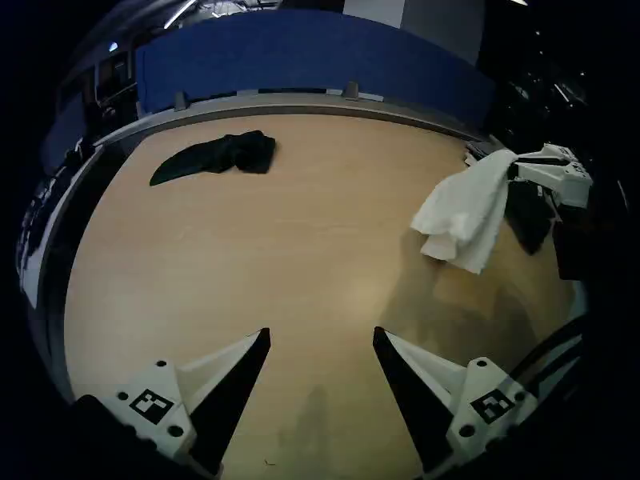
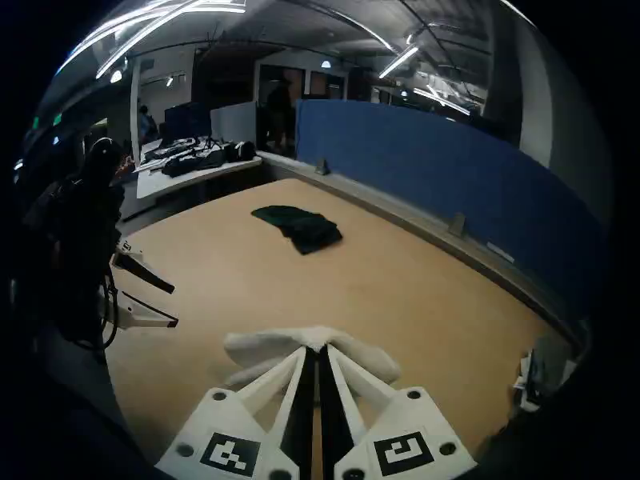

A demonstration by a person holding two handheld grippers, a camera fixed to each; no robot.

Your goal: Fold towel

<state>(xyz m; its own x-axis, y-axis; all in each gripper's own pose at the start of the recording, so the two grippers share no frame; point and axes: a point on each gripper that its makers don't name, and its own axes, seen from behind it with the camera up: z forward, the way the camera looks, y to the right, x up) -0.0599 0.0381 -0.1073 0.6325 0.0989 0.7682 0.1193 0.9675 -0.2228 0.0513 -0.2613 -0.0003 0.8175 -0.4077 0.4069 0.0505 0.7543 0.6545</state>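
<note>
The right tongs [image 2: 320, 350] are clenched on a bunched white terry towel [image 2: 256, 346], which hangs from them over the pale wooden counter [image 2: 416, 296], probably so it can drape loose before folding. The left tongs [image 1: 320, 332] are spread apart and hold nothing, well apart from the towel, perhaps ready to take a corner. Far ahead of both tongs, a dark crumpled cloth [image 1: 220, 156] lies near a blue partition [image 1: 320, 56]. The office behind is dim.

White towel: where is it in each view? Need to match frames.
Left gripper view: right of centre, the white towel hangs from the right gripper.
Right gripper view: bottom centre, the white towel is pinched in that gripper's closed jaws.
Shared landmark: the dark cloth farther out on the table.
</note>
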